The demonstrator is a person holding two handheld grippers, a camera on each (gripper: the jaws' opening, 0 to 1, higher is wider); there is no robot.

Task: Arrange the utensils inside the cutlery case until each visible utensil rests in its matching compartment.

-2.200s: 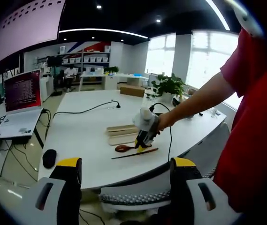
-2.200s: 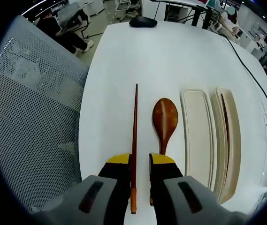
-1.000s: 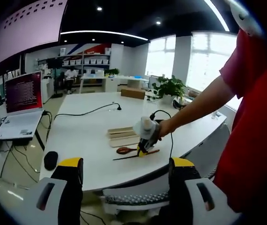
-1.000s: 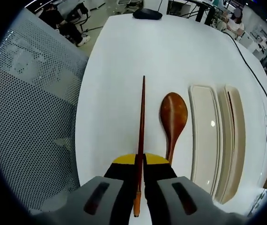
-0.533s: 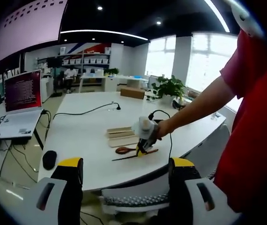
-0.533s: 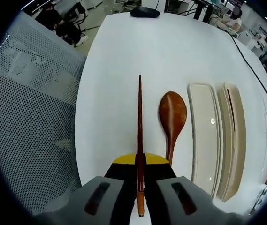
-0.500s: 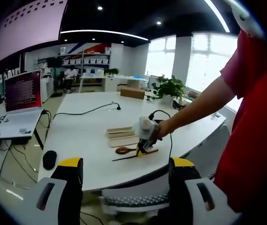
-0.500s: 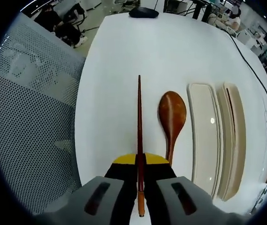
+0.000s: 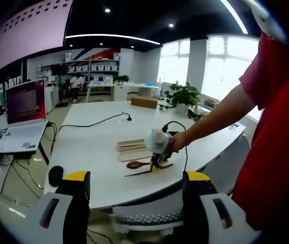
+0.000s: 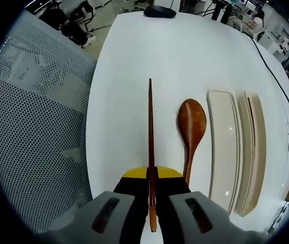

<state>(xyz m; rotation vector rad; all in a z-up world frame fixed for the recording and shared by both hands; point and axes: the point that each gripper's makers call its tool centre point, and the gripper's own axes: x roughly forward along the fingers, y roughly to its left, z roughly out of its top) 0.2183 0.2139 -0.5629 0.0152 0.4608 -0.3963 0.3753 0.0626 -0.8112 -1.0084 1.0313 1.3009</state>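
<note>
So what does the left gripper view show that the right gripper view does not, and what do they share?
Left gripper view alone: the open red-screened laptop, the potted green plant, and the open left gripper held off the table.

Right gripper view alone: the grey mesh chair back, and a thin dark stick lying in the far compartment.

Both: the white table, the brown wooden spoon, the cream two-compartment cutlery case, and the right gripper shut on the long reddish-brown chopstick.

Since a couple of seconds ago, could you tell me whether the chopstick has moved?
Yes. The right gripper has shut on the chopstick, and its tip now sits farther from the spoon.
</note>
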